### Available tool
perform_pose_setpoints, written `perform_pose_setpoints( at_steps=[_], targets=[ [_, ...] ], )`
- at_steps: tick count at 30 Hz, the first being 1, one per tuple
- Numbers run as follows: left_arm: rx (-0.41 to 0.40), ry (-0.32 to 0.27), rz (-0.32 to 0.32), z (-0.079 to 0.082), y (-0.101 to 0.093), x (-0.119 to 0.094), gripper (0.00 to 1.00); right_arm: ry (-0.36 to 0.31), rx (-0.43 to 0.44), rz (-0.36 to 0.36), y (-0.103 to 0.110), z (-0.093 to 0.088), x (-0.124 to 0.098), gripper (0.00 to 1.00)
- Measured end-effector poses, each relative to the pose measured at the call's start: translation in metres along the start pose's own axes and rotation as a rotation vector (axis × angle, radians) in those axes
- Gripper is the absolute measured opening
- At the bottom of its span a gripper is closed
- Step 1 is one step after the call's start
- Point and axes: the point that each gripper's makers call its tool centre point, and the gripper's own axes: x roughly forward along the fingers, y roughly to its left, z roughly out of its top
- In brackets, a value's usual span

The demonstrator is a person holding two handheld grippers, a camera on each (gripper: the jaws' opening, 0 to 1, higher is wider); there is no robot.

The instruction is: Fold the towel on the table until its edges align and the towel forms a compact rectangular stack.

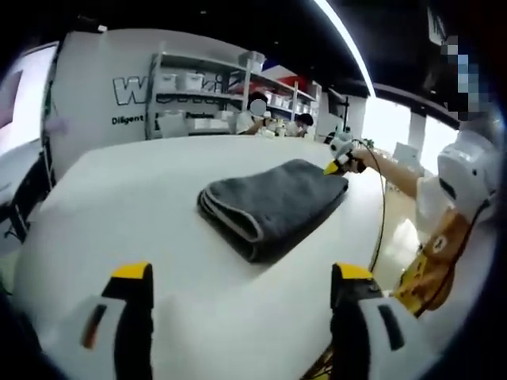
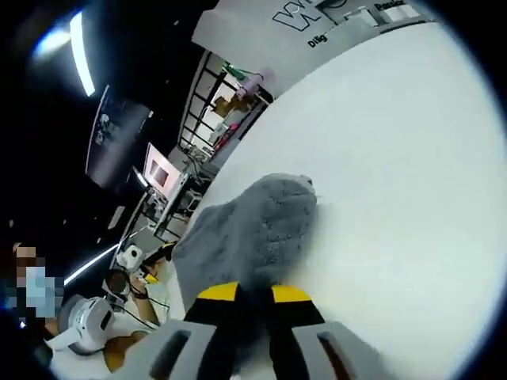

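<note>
One grey towel [image 1: 273, 207] lies folded into a thick stack on the white table [image 1: 135, 198], its rounded fold toward the left gripper [image 1: 242, 277]. That gripper hangs off the towel, jaws spread wide, grasping nothing. Right gripper [image 2: 253, 294] sits at the towel's [image 2: 253, 229] far corner, yellow-tipped jaws nearly together, pinching the cloth edge. Shelving [image 1: 210, 99] stands beyond the table, behind the towel.

The left tool [image 1: 242, 285] is hovering with its 2 jaws spread wide, gripping nothing. The right tool [image 2: 253, 294] is reaching in from the far side, its jaws pinching closed on grey cloth.
</note>
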Motion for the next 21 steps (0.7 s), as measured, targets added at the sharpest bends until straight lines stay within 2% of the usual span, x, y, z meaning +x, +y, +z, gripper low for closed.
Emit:
perform_pose_setpoints(
  at_steps=[3, 9, 13, 19, 21],
  targets=[
    [-0.002, 0.000, 0.004, 0.000, 0.001, -0.001, 0.98, -0.012, -0.015, -0.004, -0.001, 0.003, -0.008, 0.08],
    [0.000, -0.002, 0.006, 0.001, -0.001, -0.002, 0.98, -0.051, -0.030, -0.058, -0.017, 0.012, -0.039, 0.08],
    [0.004, 0.000, 0.005, 0.001, -0.005, -0.003, 0.98, -0.087, -0.036, -0.132, -0.035, 0.016, -0.072, 0.08],
    [0.015, 0.001, 0.004, 0.003, -0.011, -0.003, 0.98, -0.148, -0.043, -0.146, -0.044, 0.019, -0.120, 0.08],
    [0.014, -0.001, 0.001, 0.003, -0.012, -0.001, 0.98, -0.168, -0.040, -0.132, -0.040, 0.021, -0.130, 0.08]
  ],
)
